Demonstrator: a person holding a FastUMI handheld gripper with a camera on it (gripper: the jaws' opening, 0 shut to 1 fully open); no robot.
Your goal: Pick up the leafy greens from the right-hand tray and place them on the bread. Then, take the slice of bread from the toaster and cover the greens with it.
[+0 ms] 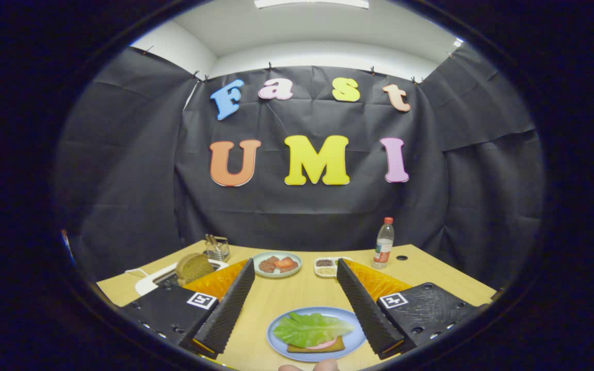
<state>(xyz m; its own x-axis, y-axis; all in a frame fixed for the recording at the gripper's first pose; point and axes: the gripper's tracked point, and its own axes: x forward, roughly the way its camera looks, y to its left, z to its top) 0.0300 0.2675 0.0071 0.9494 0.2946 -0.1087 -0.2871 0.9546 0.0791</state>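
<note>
Hovering my hand-held gripper (294, 301) wide apart and empty over the blue plate (359, 337).
Leafy greens (311, 329) lie on the bread (330, 348) on that plate. Beyond it I see a meat dish (265, 273), small tray (319, 272) and bottle (383, 243); the toaster (147, 282) holding a bread slice (193, 267) sits far left near the bench (297, 299) edge.

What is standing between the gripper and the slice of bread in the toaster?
Nothing visible blocks it. The gripper is open above the blue plate, where the leafy greens already lie on the bread. The bread slice sticks up from the toaster, beyond the left finger, with bare table between.
</note>
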